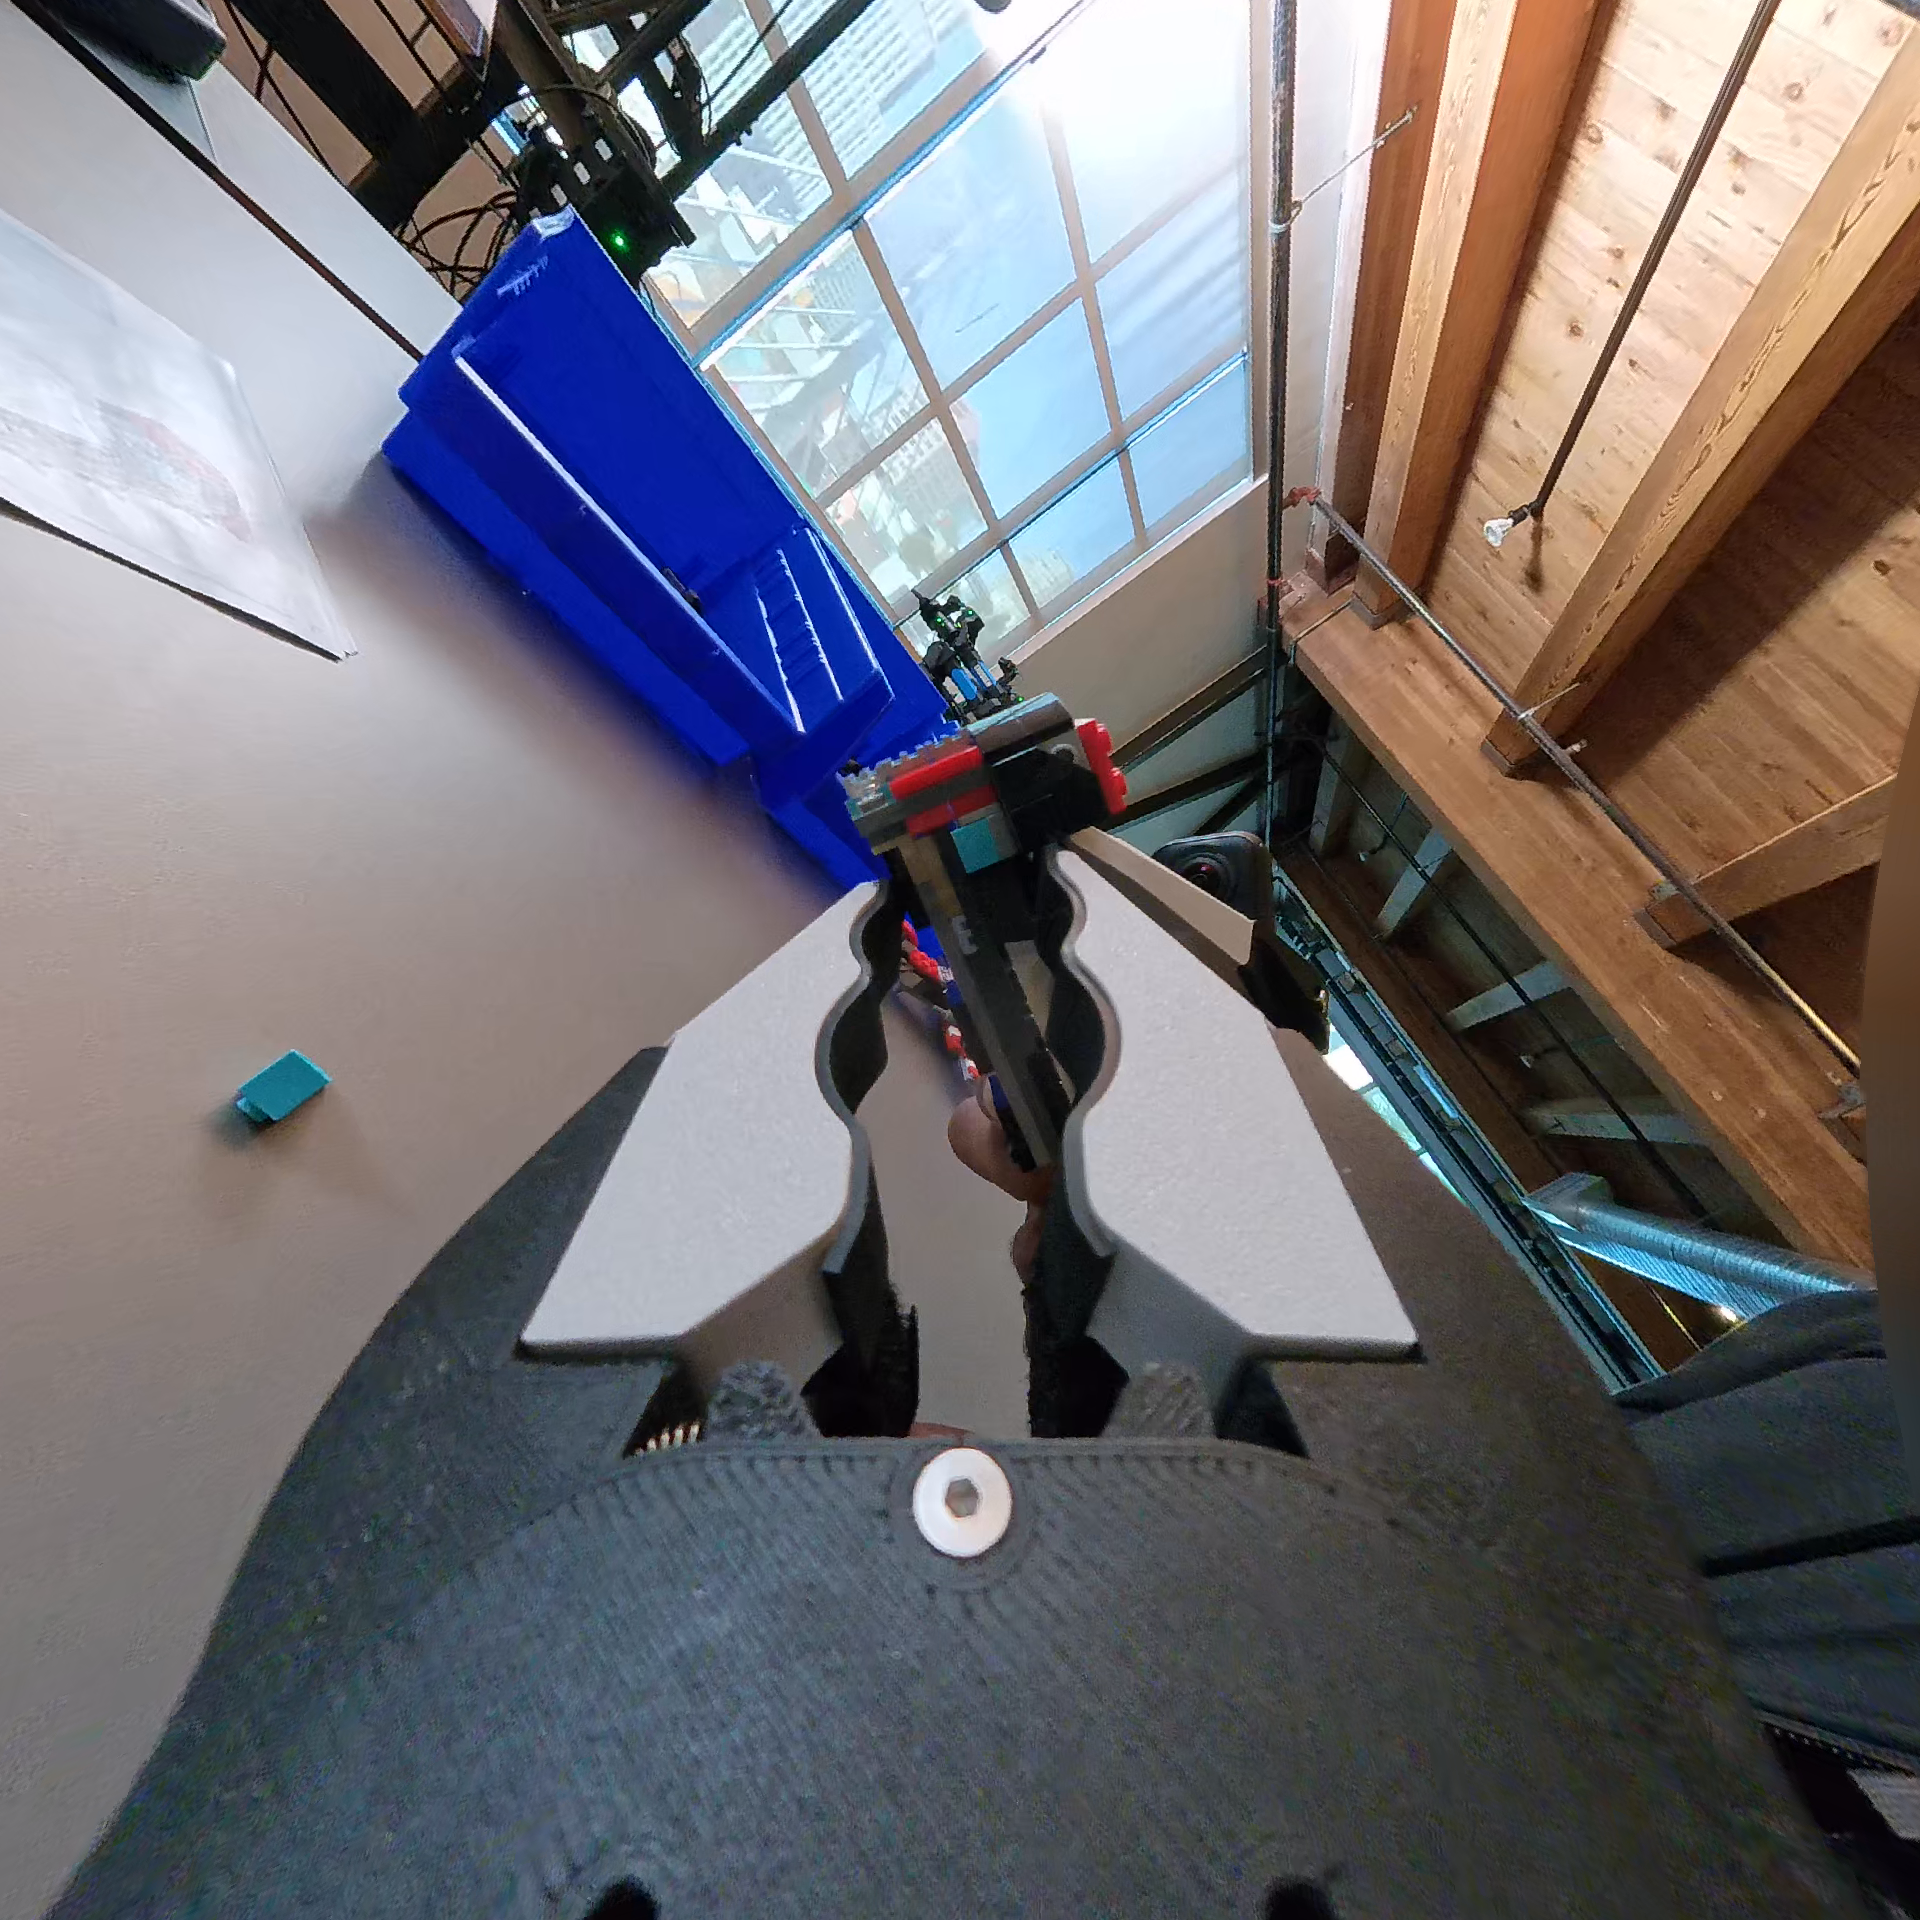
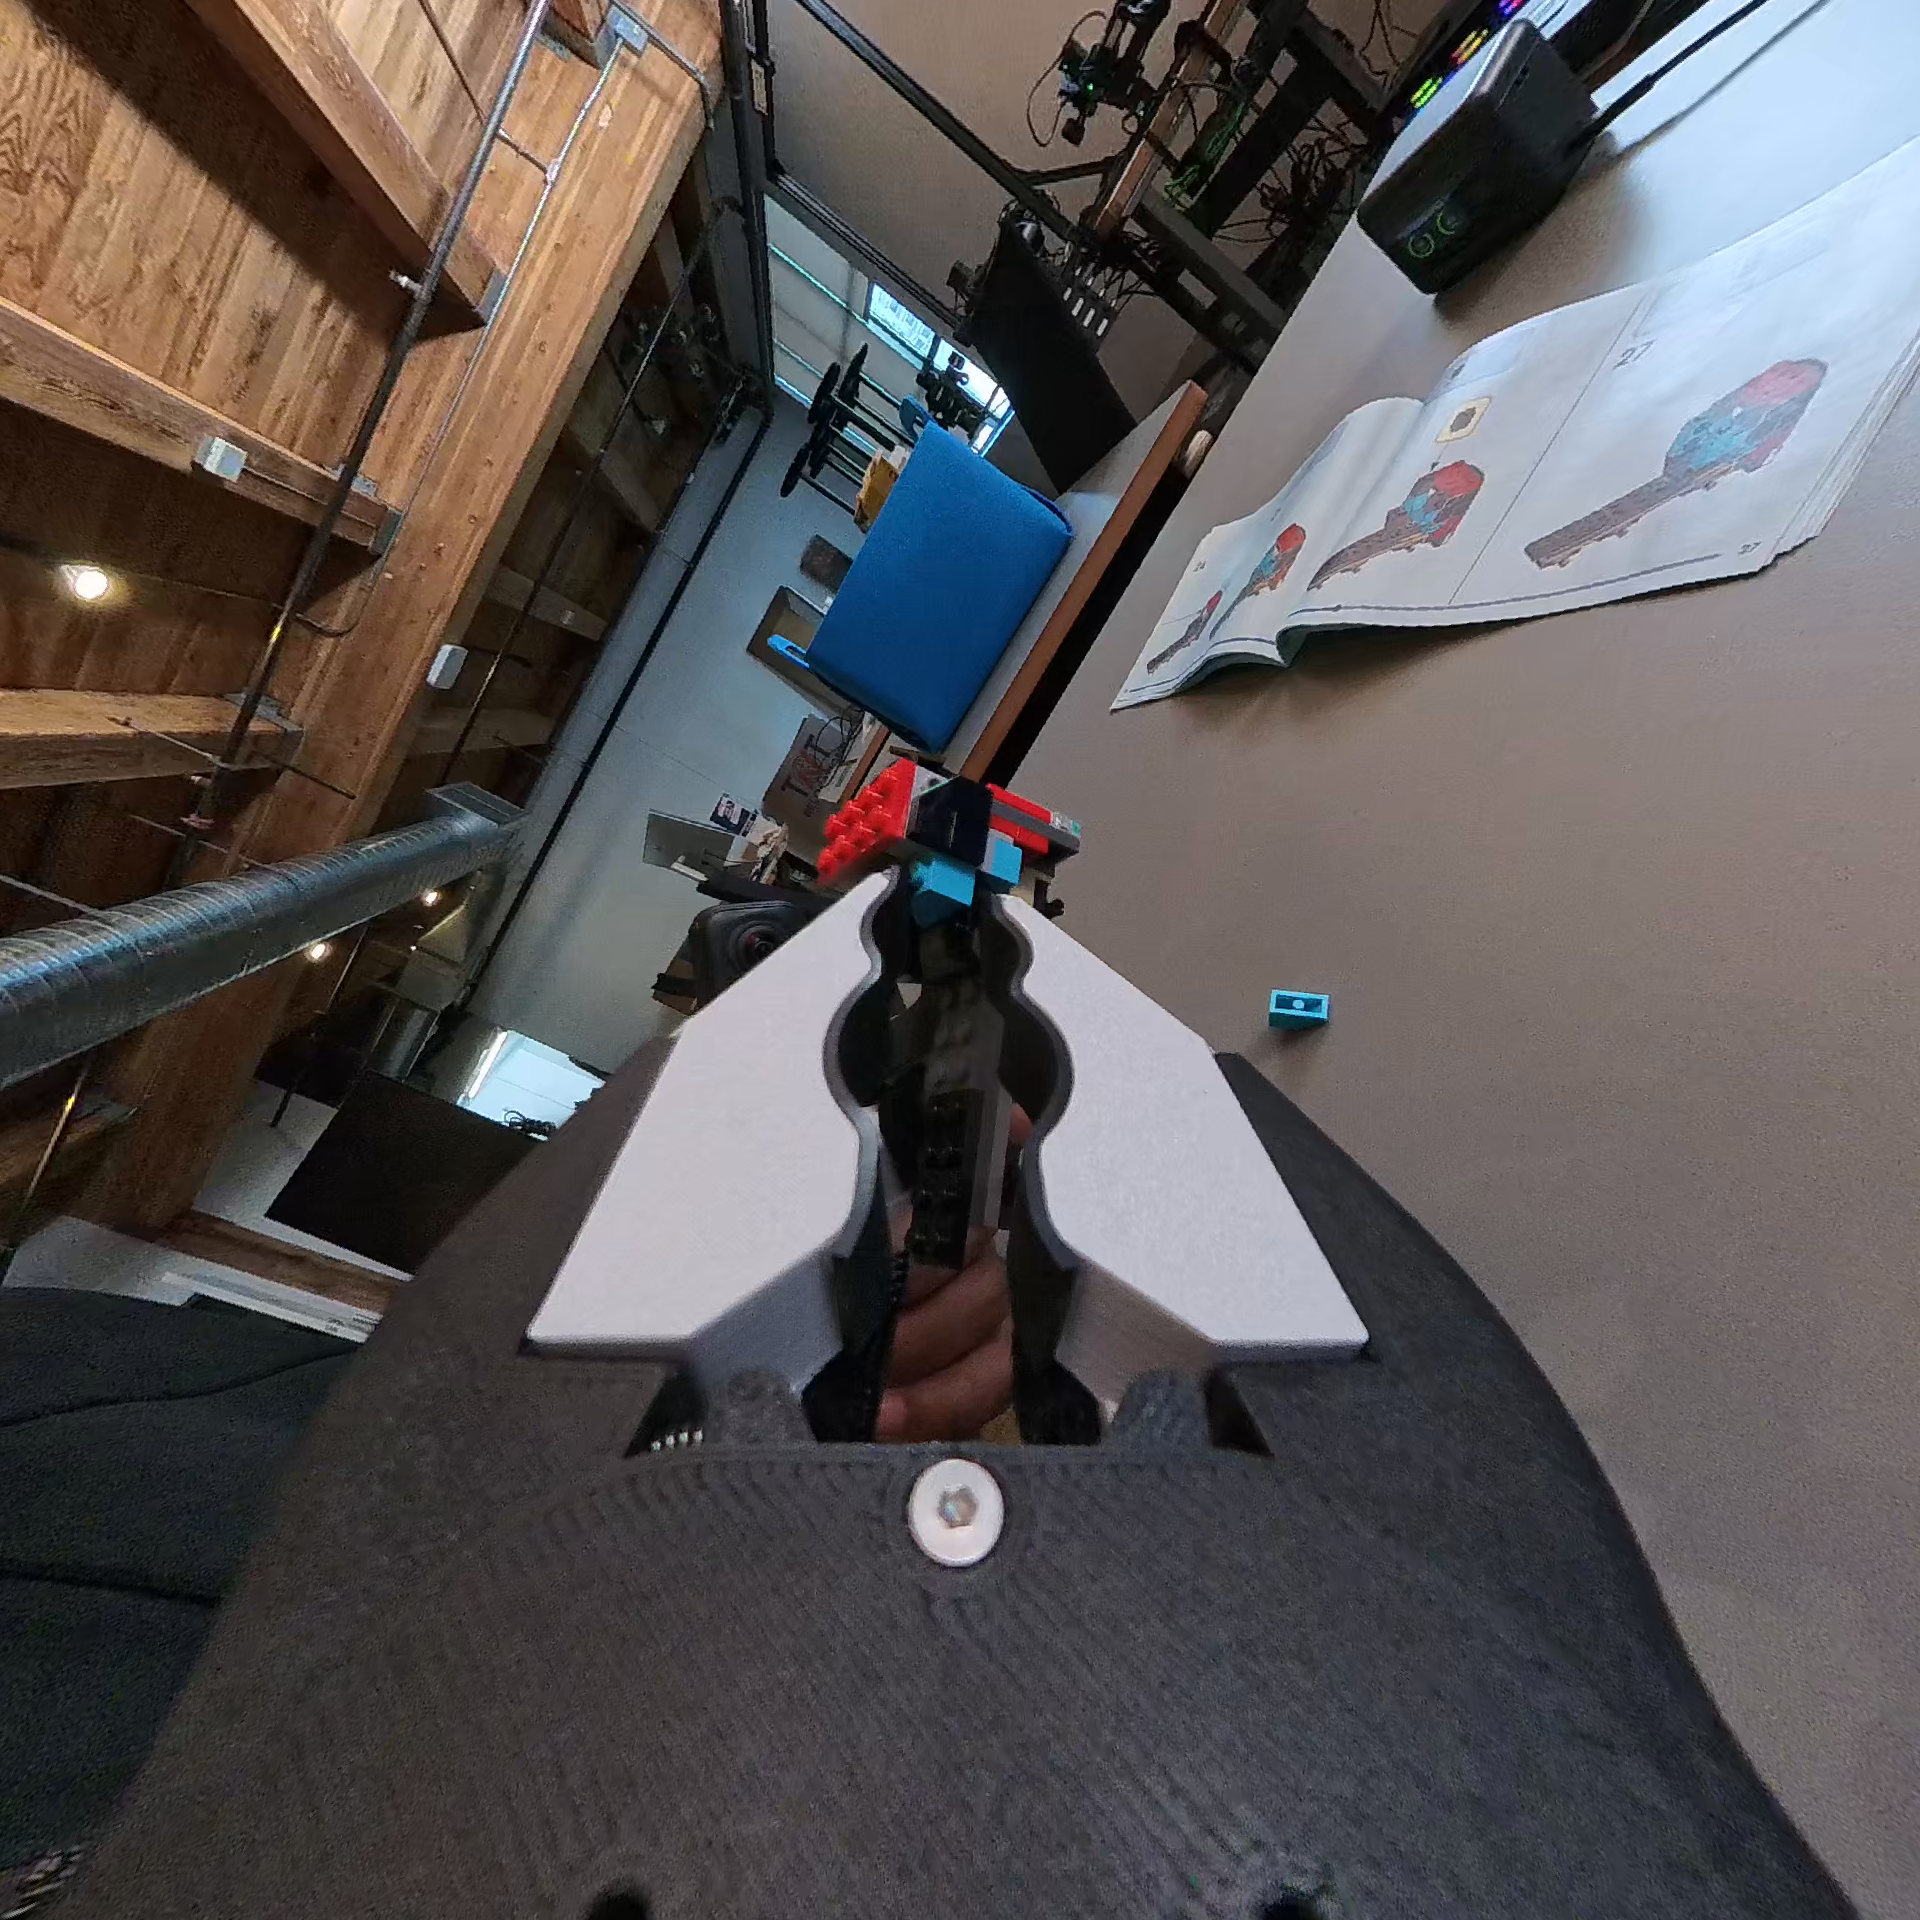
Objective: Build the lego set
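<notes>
Both tools have hold of the same object. The left gripper (image 1: pixel 971 935) is closed on the dark shaft of a partly built lego model (image 1: pixel 987 831), and the right gripper (image 2: pixel 951 925) is closed on that shaft from the other side; in each wrist view the other tool's camera lens shows just behind the model. The model is held clear of the brown table (image 1: pixel 436 935). Its long axis runs straight along each tool's fingers, the dark studded shaft lying back between the jaws and the head of red, grey and teal bricks projecting past the fingertips. The loose teal brick (image 2: pixel 1298 1009), studs down or sideways, lies flat on the table to the right of the right gripper and to the left of the left one (image 1: pixel 281 1084). It appears nearer the right gripper, though the wide lenses make this uncertain. The open instruction booklet (image 2: pixel 1538 499) lies farther along the table, well apart from the brick, and blue bins (image 1: pixel 644 520) stand at the table's far edge. Judgement: fetching the brick requires one tool to release the shaft, and the remaining tool must then hold the model alone.
</notes>
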Available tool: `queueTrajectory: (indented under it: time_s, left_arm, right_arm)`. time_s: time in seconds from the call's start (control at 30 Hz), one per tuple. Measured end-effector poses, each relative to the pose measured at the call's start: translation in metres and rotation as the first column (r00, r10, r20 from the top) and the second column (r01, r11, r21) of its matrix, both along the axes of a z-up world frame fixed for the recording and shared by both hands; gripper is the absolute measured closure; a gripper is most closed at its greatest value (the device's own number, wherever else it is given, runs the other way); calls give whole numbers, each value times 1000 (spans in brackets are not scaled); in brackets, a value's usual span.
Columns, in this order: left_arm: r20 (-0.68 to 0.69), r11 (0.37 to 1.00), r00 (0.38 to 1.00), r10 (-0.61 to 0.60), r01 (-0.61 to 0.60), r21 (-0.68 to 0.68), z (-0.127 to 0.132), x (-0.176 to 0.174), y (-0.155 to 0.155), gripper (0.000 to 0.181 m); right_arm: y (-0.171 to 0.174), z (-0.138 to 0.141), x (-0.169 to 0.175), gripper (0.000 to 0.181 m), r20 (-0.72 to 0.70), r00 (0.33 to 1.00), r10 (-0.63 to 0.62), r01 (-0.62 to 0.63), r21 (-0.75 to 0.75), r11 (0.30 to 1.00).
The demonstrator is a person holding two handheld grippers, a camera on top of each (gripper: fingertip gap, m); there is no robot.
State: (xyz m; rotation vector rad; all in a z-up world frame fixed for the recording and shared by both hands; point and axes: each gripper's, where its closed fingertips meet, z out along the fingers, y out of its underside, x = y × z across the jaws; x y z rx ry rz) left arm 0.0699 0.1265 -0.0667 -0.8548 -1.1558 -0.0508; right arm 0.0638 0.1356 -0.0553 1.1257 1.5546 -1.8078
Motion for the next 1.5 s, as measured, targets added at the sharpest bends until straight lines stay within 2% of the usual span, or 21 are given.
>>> queueTrajectory:
  time_s: [0.27,0.33,0.4,0.5,0.63,0.77,0.9,1.0,1.07,1.27,1.37,1.5]
  left_arm:
    - [36,1000,999,18,-19,17,-3,-3,-2,154]
    - [61,997,998,13,-18,70,-4,-4,-3,154]
    - [97,987,995,-5,-11,161,-5,-6,-4,154]
    - [176,943,984,-35,-26,331,-9,-9,-11,155]
    - [262,860,962,-76,-70,506,-17,-13,-22,154]
    - [274,794,955,-113,-79,603,-15,-14,-25,154]
    - [269,772,955,-127,-76,631,-14,-15,-25,154]
    - [268,777,956,-122,-76,625,-14,-15,-26,154]
    - [265,803,959,-105,-75,591,-14,-15,-25,154]
    - [223,945,975,5,-78,318,-14,-14,-17,154]
    - [199,978,978,59,-96,184,-14,-13,-16,154]
    - [169,992,980,107,-116,46,-14,-12,-13,154]
  right_arm:
    - [-2,-3,-3,169,12,1000,-6,6,10,1000]
    - [-3,-3,-5,169,25,1000,-7,7,-3,1000]
    - [-3,-4,-9,161,41,999,-19,19,-7,1000]
    - [1,-4,-14,153,65,997,-39,41,-26,999]
    - [2,-8,-15,153,76,996,-40,41,-12,999]
    - [-1,-15,-13,154,106,994,-25,26,-2,1000]
    - [-4,-19,-13,154,119,993,-17,16,5,1000]
    - [-6,-19,-13,154,106,994,-16,14,16,1000]
    - [-8,-19,-14,155,86,996,-16,13,32,999]
    - [-12,-16,-15,154,29,999,-14,12,71,997]
    - [-12,-18,-16,155,-15,1000,-21,22,106,994]
    - [-11,-20,-16,159,-76,997,-24,35,152,988]
